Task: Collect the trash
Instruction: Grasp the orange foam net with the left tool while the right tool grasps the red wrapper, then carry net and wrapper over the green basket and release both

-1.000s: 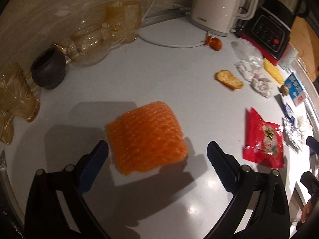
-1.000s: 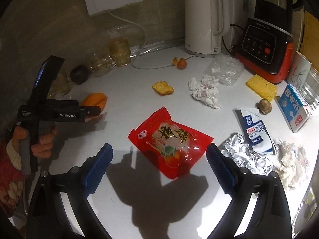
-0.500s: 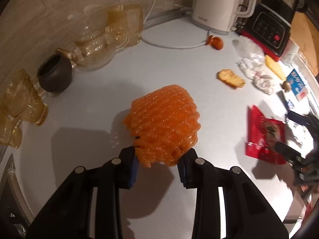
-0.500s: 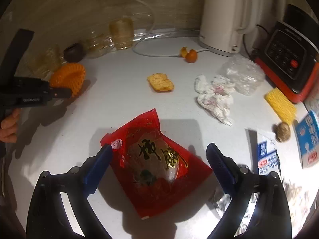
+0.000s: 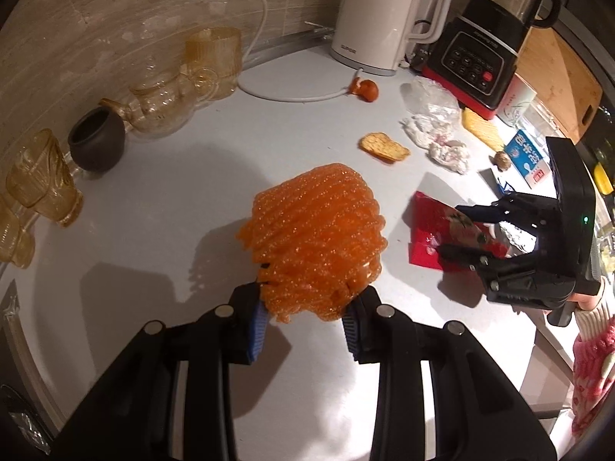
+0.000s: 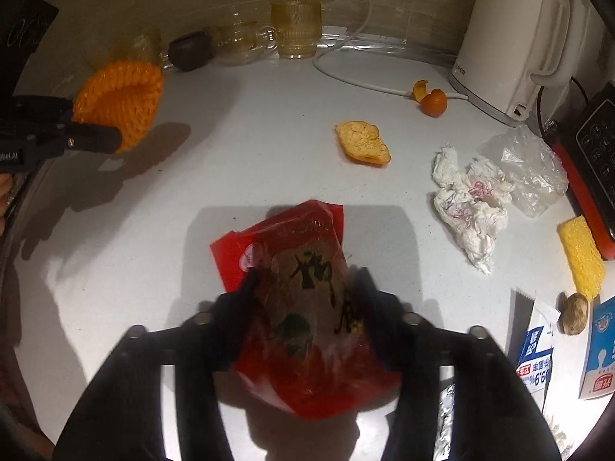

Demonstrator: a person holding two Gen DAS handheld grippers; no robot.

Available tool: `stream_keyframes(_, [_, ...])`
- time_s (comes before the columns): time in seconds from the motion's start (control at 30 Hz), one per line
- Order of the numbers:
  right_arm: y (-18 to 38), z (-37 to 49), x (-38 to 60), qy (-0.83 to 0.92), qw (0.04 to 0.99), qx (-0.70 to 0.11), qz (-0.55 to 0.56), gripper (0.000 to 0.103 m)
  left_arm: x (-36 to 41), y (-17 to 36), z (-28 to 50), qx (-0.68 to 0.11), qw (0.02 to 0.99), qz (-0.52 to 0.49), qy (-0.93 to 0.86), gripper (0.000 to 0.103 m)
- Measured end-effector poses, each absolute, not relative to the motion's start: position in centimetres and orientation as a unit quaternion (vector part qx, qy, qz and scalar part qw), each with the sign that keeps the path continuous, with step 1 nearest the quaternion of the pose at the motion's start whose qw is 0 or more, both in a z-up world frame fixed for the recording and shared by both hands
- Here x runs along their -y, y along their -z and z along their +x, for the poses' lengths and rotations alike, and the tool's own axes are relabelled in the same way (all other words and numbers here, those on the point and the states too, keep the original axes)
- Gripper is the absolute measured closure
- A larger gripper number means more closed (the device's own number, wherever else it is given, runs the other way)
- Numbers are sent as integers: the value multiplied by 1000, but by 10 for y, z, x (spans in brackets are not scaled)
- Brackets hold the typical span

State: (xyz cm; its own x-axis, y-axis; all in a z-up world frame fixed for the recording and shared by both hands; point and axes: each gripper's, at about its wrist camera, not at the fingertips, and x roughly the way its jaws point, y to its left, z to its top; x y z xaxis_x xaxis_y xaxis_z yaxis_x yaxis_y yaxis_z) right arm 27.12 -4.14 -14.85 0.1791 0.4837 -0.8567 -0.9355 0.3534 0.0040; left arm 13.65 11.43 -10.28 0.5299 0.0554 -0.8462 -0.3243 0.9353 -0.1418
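White glossy countertop (image 5: 161,199): left hand-held gripper (image 5: 303,317) pinches orange foam netting (image 5: 319,238); right hand-held gripper (image 6: 305,307) squeezes crinkly red wrapper (image 6: 303,307).

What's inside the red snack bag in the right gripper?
The red snack bag, pinched in the right gripper, shows only dark print on its clear window; contents cannot be made out. The counter beneath is hidden.

From your right wrist view, bare white counter (image 6: 238,146) lies open from 10 to 12 o'clock, up to the orange peel (image 6: 363,142). At 11 the row of amber glasses (image 6: 296,29) and the dark pot (image 6: 190,52) line the wall. From 1 to 3 o'clock the kettle (image 6: 511,38), crumpled tissue (image 6: 472,203) and clear plastic bag (image 6: 534,169) crowd the way; at 4, milk cartons (image 6: 601,349).
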Motion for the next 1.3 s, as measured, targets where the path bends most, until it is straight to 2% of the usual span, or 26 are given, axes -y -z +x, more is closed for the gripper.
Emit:
stream_keyframes(0.03, [148, 270, 43, -491, 719, -408, -276, 75, -111, 103, 135, -474, 863, -141, -108, 71])
stream_keyframes(0.07, [148, 268, 43, -488, 720, -410, -274, 80, -108, 103, 136, -474, 863, -139, -105, 71])
stream_keyframes(0.17, [145, 262, 50, -478, 728, -418, -257, 88, -98, 102, 135, -477, 864, -129, -95, 71])
stream_keyframes(0.23, [140, 256, 60, -471, 736, -424, -237, 89, -90, 101, 133, -481, 863, -130, -82, 71])
stream_keyframes(0.43, [111, 214, 122, -424, 780, -428, -167, 89, -43, 88, 118, -482, 870, -101, -21, 71])
stream_keyframes(0.7, [89, 115, 243, -306, 826, -458, -123, 89, 57, 83, 89, -492, 860, -59, 121, 70])
stream_keyframes(1.07, [171, 30, 356, -174, 827, -532, -56, 88, 194, 119, 57, -540, 799, 17, 265, 70])
stream_keyframes(1.17, [198, 24, 371, -157, 823, -542, -56, 85, 216, 127, 46, -549, 790, 38, 272, 70])
stream_keyframes(1.3, [235, 24, 376, -151, 813, -558, -69, 74, 231, 131, 36, -558, 782, 58, 271, 69])
